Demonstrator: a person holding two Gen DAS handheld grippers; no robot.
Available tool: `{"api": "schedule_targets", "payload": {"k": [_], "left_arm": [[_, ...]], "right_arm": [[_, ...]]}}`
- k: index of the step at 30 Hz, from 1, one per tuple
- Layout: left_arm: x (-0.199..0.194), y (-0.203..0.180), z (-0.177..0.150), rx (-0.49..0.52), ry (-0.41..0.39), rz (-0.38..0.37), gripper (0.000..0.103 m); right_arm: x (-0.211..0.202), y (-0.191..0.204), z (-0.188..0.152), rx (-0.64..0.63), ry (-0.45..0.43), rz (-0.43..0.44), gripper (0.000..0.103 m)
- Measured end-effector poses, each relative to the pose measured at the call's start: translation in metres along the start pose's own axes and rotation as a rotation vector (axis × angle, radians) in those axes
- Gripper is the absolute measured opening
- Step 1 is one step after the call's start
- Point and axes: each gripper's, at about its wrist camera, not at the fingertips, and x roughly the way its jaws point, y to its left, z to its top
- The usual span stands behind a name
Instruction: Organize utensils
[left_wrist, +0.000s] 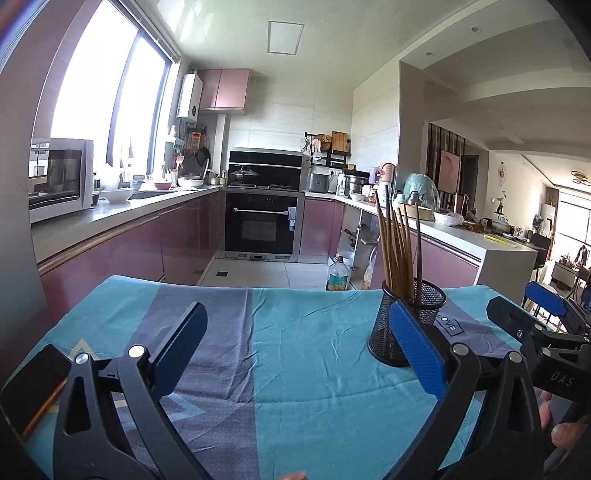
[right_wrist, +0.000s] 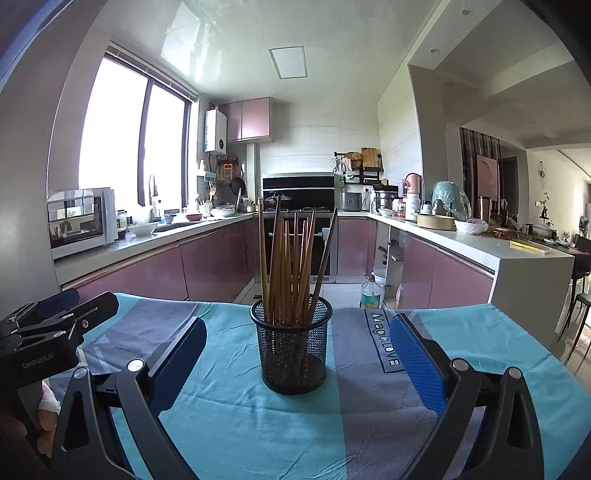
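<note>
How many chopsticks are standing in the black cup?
About 9 chopsticks, all standing upright, fanned out, in the black mesh cup on the blue cloth. They bunch together low down, so one or two more may be hidden.

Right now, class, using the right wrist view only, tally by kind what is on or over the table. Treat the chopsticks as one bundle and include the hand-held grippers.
Mesh holder: 1
Chopstick bundle: 1
Tablecloth: 1
Hand-held grippers: 2, the left hand-held gripper and the right hand-held gripper
Total: 5
</note>
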Motion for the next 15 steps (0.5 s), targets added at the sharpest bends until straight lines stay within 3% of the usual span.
{"api": "schedule_targets", "payload": {"k": [15], "left_arm": [[-0.0025,-0.0014,-0.0013,0.003,-0.007,-0.002,0.097]], "right_arm": [[-0.0041,-0.0039,-0.0009,0.015,-0.020,-0.027,0.096]]}}
